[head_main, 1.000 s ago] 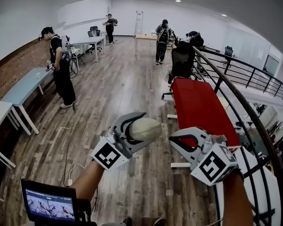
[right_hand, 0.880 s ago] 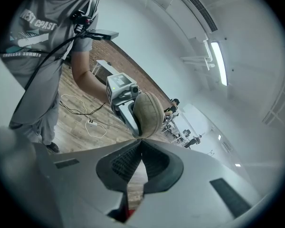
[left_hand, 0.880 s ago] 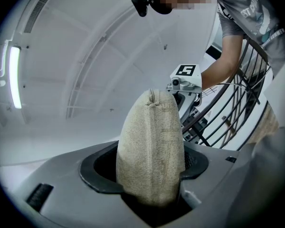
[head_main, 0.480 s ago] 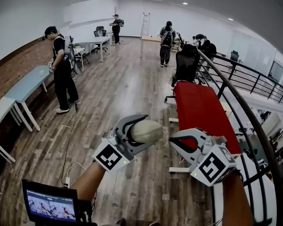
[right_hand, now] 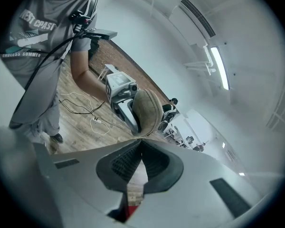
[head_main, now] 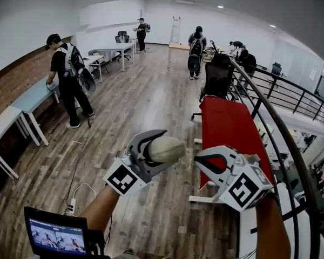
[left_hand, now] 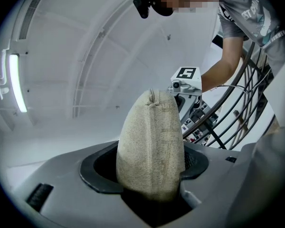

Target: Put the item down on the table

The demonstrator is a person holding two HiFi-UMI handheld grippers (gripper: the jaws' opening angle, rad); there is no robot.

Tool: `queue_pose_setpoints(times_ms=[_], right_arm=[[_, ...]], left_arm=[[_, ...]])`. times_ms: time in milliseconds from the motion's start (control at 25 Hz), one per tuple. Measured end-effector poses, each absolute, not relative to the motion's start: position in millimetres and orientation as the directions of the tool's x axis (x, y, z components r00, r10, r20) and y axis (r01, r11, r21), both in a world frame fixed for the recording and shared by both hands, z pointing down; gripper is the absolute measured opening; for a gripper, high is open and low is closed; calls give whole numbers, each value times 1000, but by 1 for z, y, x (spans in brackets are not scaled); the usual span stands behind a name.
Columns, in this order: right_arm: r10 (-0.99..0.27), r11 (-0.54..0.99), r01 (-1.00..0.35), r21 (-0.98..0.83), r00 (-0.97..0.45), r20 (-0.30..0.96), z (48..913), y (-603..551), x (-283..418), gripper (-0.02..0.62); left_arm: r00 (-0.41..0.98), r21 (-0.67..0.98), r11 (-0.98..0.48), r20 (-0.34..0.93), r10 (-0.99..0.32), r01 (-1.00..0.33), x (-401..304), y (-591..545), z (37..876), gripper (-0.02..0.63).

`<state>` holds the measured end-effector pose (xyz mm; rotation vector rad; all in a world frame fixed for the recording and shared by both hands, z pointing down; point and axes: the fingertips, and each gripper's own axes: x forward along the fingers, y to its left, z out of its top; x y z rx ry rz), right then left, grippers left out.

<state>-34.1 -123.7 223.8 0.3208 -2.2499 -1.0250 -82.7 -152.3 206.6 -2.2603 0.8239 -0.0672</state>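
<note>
Right in the middle of the head view, the left claw (head_main: 163, 150) is holding the item (left_hand: 152, 146), a tan, egg-shaped thing with a rough cloth skin and a little stitched seam on its top end. The claw's two sides stand wide and press on the item's fat lower half, one on each side. The item is up in the air over the wooden floor (head_main: 140, 101), not on anything. The red surface (head_main: 229, 125) sits to the right of it, and the item is not touching it. The right claw (right_hand: 141, 144) is just beside the left one, at the lower right of the frame. It is closed, with its tips together and nothing between them. A small screen (head_main: 56, 235) glows in the lower left corner.
</note>
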Motion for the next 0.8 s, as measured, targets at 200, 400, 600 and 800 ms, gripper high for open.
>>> queue_pose_setpoints(times_ms=[200, 400, 600, 800], right_arm=[[-422, 668, 67, 741, -786, 451, 250, -128, 16, 2], [-402, 675, 80, 733, -794, 456, 254, -143, 39, 2], [-417, 676, 65, 734, -787, 455, 273, -160, 37, 2], [-430, 678, 67, 732, -772, 468, 268, -195, 30, 2]], left_arm=[[771, -644, -520, -179, -611, -561, -31, -157, 235, 310], [760, -647, -511, -168, -628, -566, -9, -172, 236, 310], [767, -642, -522, -168, -619, -562, -10, -187, 254, 310], [779, -648, -527, -170, -604, -550, -15, -222, 248, 310]])
